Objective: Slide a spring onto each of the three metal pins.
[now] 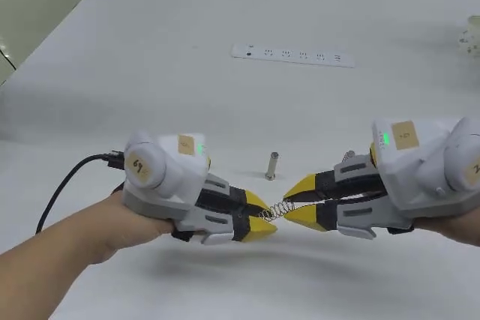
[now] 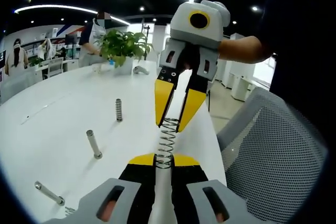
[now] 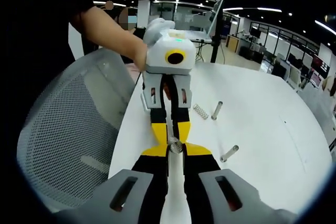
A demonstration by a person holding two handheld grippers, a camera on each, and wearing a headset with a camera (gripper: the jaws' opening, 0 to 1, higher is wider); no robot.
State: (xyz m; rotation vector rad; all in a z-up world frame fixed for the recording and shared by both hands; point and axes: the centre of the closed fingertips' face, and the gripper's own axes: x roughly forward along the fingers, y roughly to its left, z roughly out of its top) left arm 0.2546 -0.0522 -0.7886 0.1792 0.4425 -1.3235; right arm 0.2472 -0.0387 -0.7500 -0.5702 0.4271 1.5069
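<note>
A thin coiled spring (image 1: pixel 274 211) hangs level, ends pinched by left tongs (image 1: pixel 266 217) and right tongs (image 1: pixel 287 206); a short metal pin (image 1: pixel 271 165) stands upright behind.

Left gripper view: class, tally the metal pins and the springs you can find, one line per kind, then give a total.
Metal pins: 3
Springs: 3 (one held, one on the far pin, one lying loose at the near edge)
Total: 6
</note>
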